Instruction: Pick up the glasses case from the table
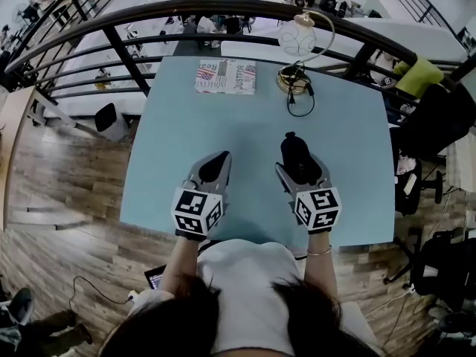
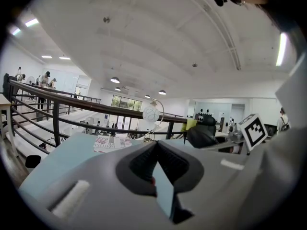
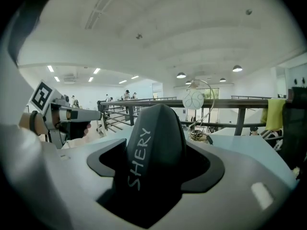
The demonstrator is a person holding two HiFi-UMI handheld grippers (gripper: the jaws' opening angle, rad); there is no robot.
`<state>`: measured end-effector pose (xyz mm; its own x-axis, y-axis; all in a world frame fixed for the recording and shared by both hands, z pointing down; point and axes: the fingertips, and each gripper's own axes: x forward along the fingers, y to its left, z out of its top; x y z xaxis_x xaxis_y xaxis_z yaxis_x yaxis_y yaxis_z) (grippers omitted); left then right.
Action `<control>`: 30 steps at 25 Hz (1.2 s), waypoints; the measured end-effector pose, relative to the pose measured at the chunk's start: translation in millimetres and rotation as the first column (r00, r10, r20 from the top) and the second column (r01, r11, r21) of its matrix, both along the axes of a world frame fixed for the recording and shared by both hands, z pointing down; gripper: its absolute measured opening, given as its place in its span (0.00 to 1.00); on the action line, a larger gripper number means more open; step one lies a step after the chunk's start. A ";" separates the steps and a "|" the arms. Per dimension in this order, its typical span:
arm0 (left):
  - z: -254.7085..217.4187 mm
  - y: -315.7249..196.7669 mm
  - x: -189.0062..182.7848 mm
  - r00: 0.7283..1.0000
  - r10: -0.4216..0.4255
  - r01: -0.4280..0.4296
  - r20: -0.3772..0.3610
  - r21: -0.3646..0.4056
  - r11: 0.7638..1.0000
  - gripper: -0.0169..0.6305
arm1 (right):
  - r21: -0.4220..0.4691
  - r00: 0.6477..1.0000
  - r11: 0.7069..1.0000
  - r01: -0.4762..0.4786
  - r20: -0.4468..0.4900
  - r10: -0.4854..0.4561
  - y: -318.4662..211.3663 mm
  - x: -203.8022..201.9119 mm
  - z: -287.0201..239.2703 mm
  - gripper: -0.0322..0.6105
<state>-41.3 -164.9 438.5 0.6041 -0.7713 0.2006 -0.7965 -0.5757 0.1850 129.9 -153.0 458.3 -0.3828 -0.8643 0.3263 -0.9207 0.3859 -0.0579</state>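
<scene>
- While clamped between the jaws of the right gripper (image 1: pixel 300 171), held over the near middle of the pale blue table (image 1: pixel 186 140): the black glasses case (image 1: pixel 296 153), rounded end pointing away from the person
- Seen along the right gripper's own jaws (image 3: pixel 156 162): glasses case (image 3: pixel 156 143) filling the gap, standing up past the dark pads on either side, white lettering "SHERY" running up its face
- Cannot tell whether lifted clear of the tabletop or just touching it
- Just beside it, to the person's left, the left gripper (image 1: pixel 216 166), level with the right one, over the near part of the table, apart from the case
- In the left gripper view (image 2: pixel 156 164), jaw tips drawn together, a thin sliver of blue tabletop behind them, nothing held
- At the far edge of the table: a printed magazine (image 1: pixel 225 76) lying flat, and to its right a lamp (image 1: pixel 297 37) with a round white globe on a curved arm, a brass base and a black cord (image 1: pixel 301 101) looped beside it
- Beyond that edge, a dark railing (image 1: pixel 223 10); off the table's left side, a wooden floor (image 1: pixel 67 169)
</scene>
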 end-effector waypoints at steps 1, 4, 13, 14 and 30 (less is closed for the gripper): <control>-0.7 -0.7 -0.6 1.000 -0.001 0.001 0.000 0.002 1.000 0.11 | 0.022 1.000 1.000 -0.008 0.010 0.008 0.3 2.3 -7.0 0.59; -1.6 -2.5 -2.5 1.000 -0.005 0.005 -0.001 0.006 1.000 0.11 | 0.079 0.999 0.996 -0.029 0.027 0.027 1.9 10.4 -23.6 0.59; -0.3 -9.2 -12.7 0.999 -0.036 0.036 -0.008 0.000 0.999 0.11 | 0.154 0.996 0.985 -0.084 0.045 0.078 12.3 32.3 -40.9 0.59; -0.1 -9.3 -13.5 0.999 -0.039 0.039 -0.007 0.000 0.999 0.11 | 0.158 0.996 0.984 -0.085 0.044 0.079 13.9 34.0 -40.6 0.59; 5.6 -8.0 -23.0 0.998 -0.066 0.066 0.008 -0.022 0.998 0.11 | 0.135 0.996 0.988 -0.079 0.062 0.071 17.7 36.8 -30.7 0.59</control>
<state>-64.3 -172.9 444.2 0.5504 -0.8047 0.2225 -0.8340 -0.5177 0.1911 166.7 -135.3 427.5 -0.3298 -0.9263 0.1821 -0.9441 0.3238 -0.0625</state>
